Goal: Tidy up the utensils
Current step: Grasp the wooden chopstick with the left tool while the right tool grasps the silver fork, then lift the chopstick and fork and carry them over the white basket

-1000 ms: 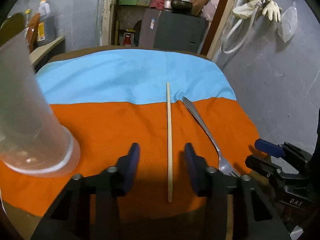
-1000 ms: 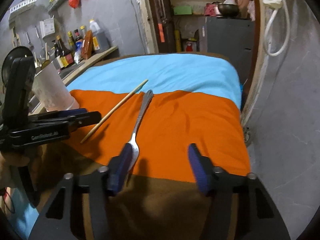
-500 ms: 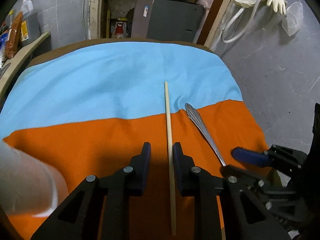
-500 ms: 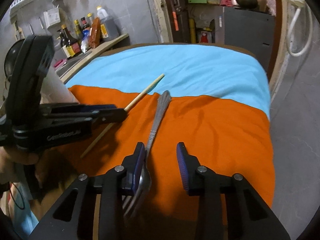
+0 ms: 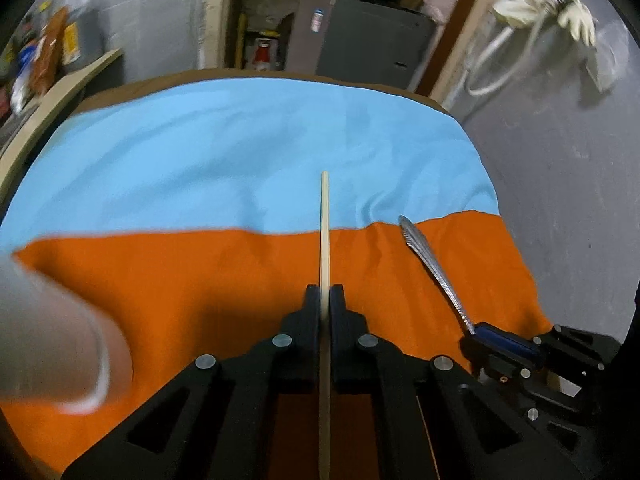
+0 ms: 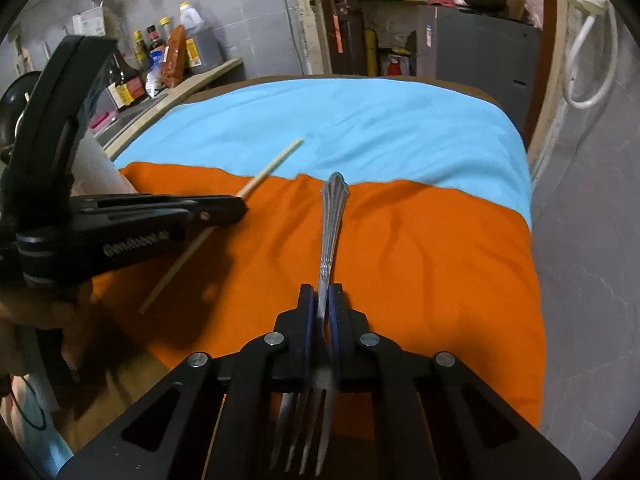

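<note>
The left tool (image 5: 325,294) pinches the chopstick (image 5: 324,224) mid-length; the right tool (image 6: 322,294) pinches the fork (image 6: 332,224) near its neck, both over the orange cloth (image 6: 420,264). Lift each level and carry them slowly to the cup (image 5: 48,344) at the left.

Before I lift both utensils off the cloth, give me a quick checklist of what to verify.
1. Left gripper shut on the thin wooden chopstick: ok.
2. Right gripper shut on the patterned silver metal fork: ok.
3. Fork gripped at its neck, tines toward the camera: ok.
4. Translucent white plastic cup upright: cannot tell, blurred.
5. Grippers apart from each other: ok.
</note>
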`<state>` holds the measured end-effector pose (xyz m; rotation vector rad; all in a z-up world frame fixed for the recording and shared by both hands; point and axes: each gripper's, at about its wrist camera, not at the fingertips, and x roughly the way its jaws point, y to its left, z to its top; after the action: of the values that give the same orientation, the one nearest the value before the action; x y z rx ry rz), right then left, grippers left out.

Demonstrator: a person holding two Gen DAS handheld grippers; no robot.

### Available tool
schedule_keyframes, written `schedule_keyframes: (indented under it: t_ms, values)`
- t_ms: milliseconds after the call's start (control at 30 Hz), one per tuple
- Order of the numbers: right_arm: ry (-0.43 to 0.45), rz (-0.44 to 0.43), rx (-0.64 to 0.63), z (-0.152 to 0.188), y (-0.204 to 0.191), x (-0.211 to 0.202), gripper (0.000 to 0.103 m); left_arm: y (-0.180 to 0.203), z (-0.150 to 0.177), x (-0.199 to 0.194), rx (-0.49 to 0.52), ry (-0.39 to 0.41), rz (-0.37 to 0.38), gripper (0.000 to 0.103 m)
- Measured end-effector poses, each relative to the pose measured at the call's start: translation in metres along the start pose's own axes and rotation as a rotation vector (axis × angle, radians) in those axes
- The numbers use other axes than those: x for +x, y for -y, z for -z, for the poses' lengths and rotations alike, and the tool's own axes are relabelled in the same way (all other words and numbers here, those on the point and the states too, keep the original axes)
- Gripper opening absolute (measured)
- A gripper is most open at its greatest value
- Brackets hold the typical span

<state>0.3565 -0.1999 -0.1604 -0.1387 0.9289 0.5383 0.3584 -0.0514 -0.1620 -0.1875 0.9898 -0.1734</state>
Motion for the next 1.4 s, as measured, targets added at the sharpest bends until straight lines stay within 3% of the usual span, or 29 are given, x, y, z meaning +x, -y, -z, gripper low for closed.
schedule_keyframes:
  t_ms: [167,300,500,667,800,867,1033,1200,1400]
  values:
    - [-0.016,0.019,-0.002,0.008,0.009,-0.008,0.005,-0.001,0.017,-0.013,-0.055,-0.011,0.005,0.002]
    - [-0.019,0.019,-0.012,0.007,0.011,-0.006,0.007,-0.001,0.011,-0.012,-0.058,-0.044,0.011,0.003]
    - [-0.035,0.030,-0.033,-0.015,0.010,0.010,0.012,0.007,-0.007,-0.002,0.032,-0.089,-0.010,0.003]
    - [-0.062,0.062,-0.066,-0.030,0.003,0.022,0.021,0.003,-0.020,0.004,0.048,-0.126,0.007,0.003]
    - [-0.114,0.051,-0.029,-0.041,0.005,0.026,0.021,-0.001,-0.024,0.004,0.051,-0.133,0.024,0.003]
    - [-0.119,0.049,-0.040,-0.043,0.006,0.026,0.010,-0.001,-0.022,0.004,0.049,-0.119,0.027,0.003]
    - [-0.076,0.002,-0.005,-0.037,0.012,0.019,0.007,0.000,-0.008,-0.010,-0.003,-0.030,0.093,0.002]
    - [0.117,-0.031,0.039,-0.016,0.009,-0.020,0.007,0.011,0.013,-0.048,0.009,0.152,0.121,0.002]
    - [0.321,-0.043,0.063,-0.003,-0.003,-0.058,0.006,0.012,0.033,-0.087,-0.016,0.308,0.147,0.002]
